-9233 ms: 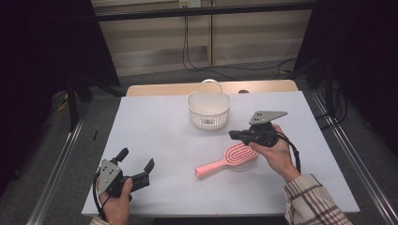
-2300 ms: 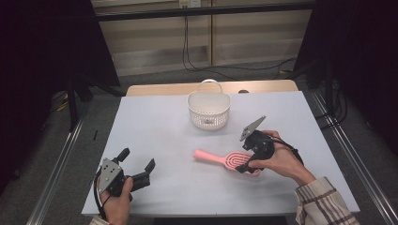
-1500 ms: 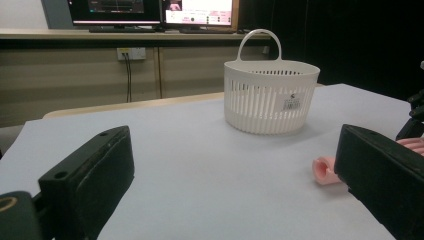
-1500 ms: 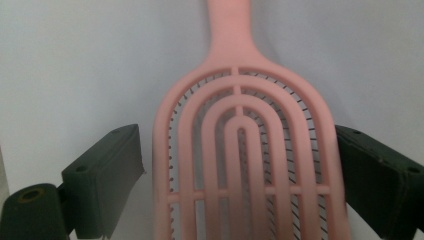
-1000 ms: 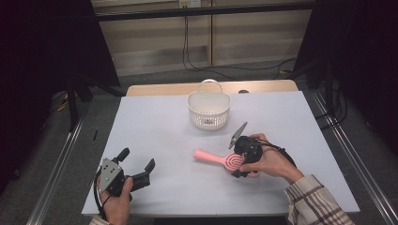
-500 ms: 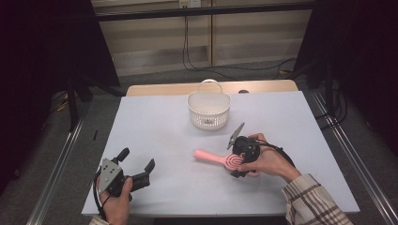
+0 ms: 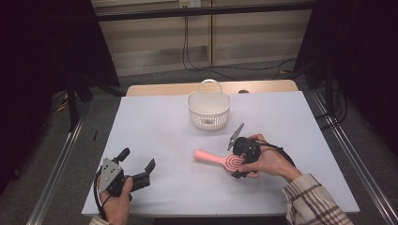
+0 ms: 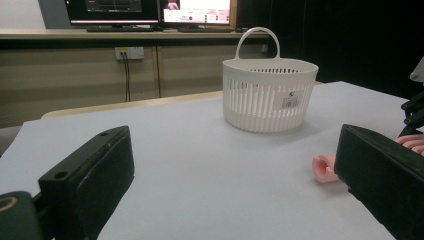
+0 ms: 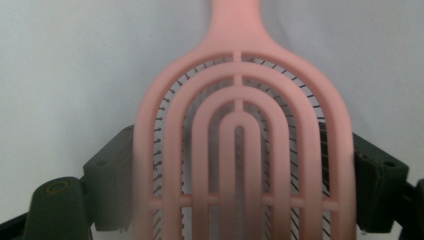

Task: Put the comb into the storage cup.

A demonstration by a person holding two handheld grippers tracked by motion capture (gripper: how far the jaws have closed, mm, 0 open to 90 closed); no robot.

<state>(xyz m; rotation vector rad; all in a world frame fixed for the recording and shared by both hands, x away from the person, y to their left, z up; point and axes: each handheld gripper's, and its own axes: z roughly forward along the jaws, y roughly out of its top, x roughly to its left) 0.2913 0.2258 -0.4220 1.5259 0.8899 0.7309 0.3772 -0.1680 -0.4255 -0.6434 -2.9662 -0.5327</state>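
Observation:
A pink hairbrush (image 7: 210,157) lies flat on the white table (image 7: 164,126), handle toward the left. My right gripper (image 7: 234,164) sits at its round head, and in the right gripper view the two black jaws press against both sides of the slotted head (image 9: 240,140). These jaws have just been closing with the head between them. My left gripper (image 7: 137,160) rests near the front left corner, open and holding nothing. In the left gripper view the brush's handle end (image 8: 322,167) shows beside the right-hand jaw.
A white slotted basket (image 7: 209,108) with a handle stands upright at the back middle of the table; it also appears ahead in the left gripper view (image 8: 270,95). Dark floor and metal rails flank the table.
Since the earliest frame the brush has been turned so its handle points left, and the right gripper has come down around its head. Over the last second nothing visibly moved.

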